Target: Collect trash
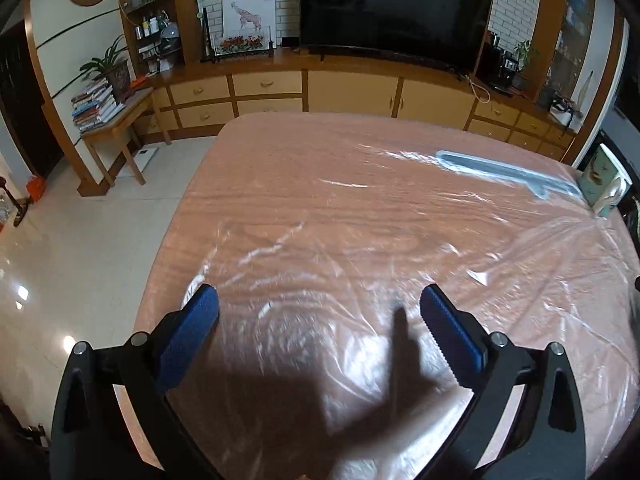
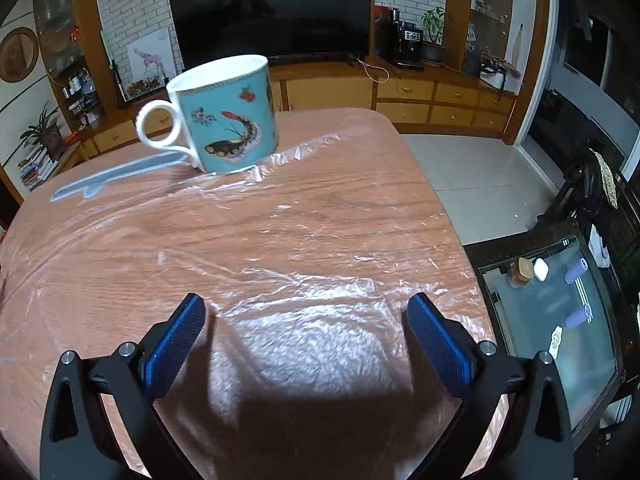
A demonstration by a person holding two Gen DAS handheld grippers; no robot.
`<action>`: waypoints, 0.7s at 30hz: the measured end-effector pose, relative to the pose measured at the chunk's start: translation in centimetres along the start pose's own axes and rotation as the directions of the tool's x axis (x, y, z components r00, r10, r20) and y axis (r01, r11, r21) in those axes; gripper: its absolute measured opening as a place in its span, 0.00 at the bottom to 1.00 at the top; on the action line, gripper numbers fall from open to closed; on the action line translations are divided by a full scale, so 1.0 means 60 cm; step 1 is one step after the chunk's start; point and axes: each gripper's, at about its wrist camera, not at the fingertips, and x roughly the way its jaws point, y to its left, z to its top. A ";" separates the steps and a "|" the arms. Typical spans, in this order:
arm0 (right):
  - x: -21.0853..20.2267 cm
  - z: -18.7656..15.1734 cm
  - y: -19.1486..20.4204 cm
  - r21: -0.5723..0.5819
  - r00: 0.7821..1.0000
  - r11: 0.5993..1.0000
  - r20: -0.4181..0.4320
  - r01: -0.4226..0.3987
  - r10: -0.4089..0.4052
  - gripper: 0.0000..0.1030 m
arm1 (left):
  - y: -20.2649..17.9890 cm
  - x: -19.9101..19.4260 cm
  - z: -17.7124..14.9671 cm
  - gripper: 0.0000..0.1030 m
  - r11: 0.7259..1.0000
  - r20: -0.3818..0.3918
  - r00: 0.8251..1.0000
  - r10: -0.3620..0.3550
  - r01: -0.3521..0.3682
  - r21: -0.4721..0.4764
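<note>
A wood-grain bench lies under crinkled clear plastic film. Upper left of the right wrist frame, a turquoise mug stands beside a flat grey strip.

Left gripper spread wide over plastic sheet w/ mug far right.

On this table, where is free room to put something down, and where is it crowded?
Free: the wide middle of the table, covered by clear plastic film, between the open right gripper and the mug; also ahead of the open left gripper. Crowded: the far edge, where the mug stands beside a flat grey strip.
</note>
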 end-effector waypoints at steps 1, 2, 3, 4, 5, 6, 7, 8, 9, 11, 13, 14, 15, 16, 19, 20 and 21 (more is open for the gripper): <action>0.005 0.001 -0.002 -0.002 1.000 1.000 -0.006 0.002 -0.002 0.96 | 0.001 0.003 0.001 0.98 1.000 -0.004 1.000 0.000 0.000 0.001; 0.008 0.001 -0.004 0.004 1.000 1.000 -0.016 -0.003 0.003 0.96 | 0.001 0.006 0.003 0.98 1.000 -0.008 1.000 -0.004 0.004 -0.001; 0.012 0.004 -0.009 0.017 1.000 1.000 -0.025 -0.009 0.010 0.96 | 0.003 0.010 0.005 0.98 1.000 -0.013 1.000 -0.005 0.005 -0.005; 0.013 0.006 -0.010 0.020 1.000 1.000 -0.022 -0.008 0.009 0.96 | 0.004 0.012 0.006 0.98 1.000 -0.017 1.000 -0.003 0.003 -0.006; 0.015 0.010 -0.012 0.020 1.000 1.000 -0.022 -0.005 0.005 0.96 | 0.004 0.015 0.007 0.98 1.000 -0.021 1.000 -0.002 0.002 -0.005; 0.018 0.012 -0.013 0.016 1.000 1.000 -0.028 0.003 -0.002 0.96 | 0.005 0.019 0.009 0.98 1.000 -0.025 1.000 0.002 -0.002 -0.002; 0.020 0.013 -0.011 0.007 0.999 1.000 -0.032 0.011 -0.011 0.96 | 0.006 0.022 0.009 0.98 1.000 -0.028 1.000 0.007 -0.007 0.002; 0.023 0.014 -0.008 -0.012 0.999 1.000 -0.040 0.027 -0.027 0.96 | 0.006 0.024 0.009 0.98 1.000 -0.030 0.999 0.014 -0.014 0.003; 0.024 0.015 -0.004 -0.021 0.999 0.999 -0.042 0.033 -0.034 0.96 | 0.008 0.026 0.008 0.98 1.000 -0.034 0.999 0.013 -0.013 -0.001; 0.024 0.016 -0.004 -0.018 0.999 0.999 -0.043 0.031 -0.032 0.97 | 0.008 0.029 0.009 0.98 1.000 -0.032 0.999 0.012 -0.012 -0.009; 0.024 0.015 -0.005 -0.019 0.999 0.999 -0.042 0.033 -0.034 0.97 | 0.009 0.030 0.009 0.98 1.000 -0.033 0.999 0.011 -0.011 -0.007; 0.025 0.016 -0.005 -0.020 0.998 0.999 -0.043 0.033 -0.034 0.97 | 0.009 0.030 0.009 0.98 1.000 -0.033 0.999 0.011 -0.011 -0.007; 0.025 0.016 -0.005 -0.020 0.999 0.999 -0.043 0.034 -0.034 0.97 | 0.009 0.029 0.009 0.98 1.000 -0.033 0.999 0.011 -0.011 -0.007; 0.025 0.016 -0.005 -0.020 0.999 0.999 -0.042 0.033 -0.034 0.97 | 0.009 0.030 0.010 0.98 1.000 -0.033 0.999 0.010 -0.010 -0.007; 0.025 0.016 -0.005 -0.020 0.999 0.999 -0.043 0.033 -0.034 0.97 | 0.010 0.031 0.010 0.99 1.000 -0.034 0.999 0.010 -0.010 -0.008; 0.025 0.016 -0.005 -0.020 0.998 0.999 -0.043 0.033 -0.034 0.97 | 0.009 0.031 0.010 0.99 1.000 -0.034 0.999 0.009 -0.010 -0.008; 0.025 0.016 -0.005 -0.020 0.999 0.999 -0.043 0.033 -0.034 0.97 | 0.010 0.031 0.010 0.99 1.000 -0.034 0.999 0.008 -0.008 -0.009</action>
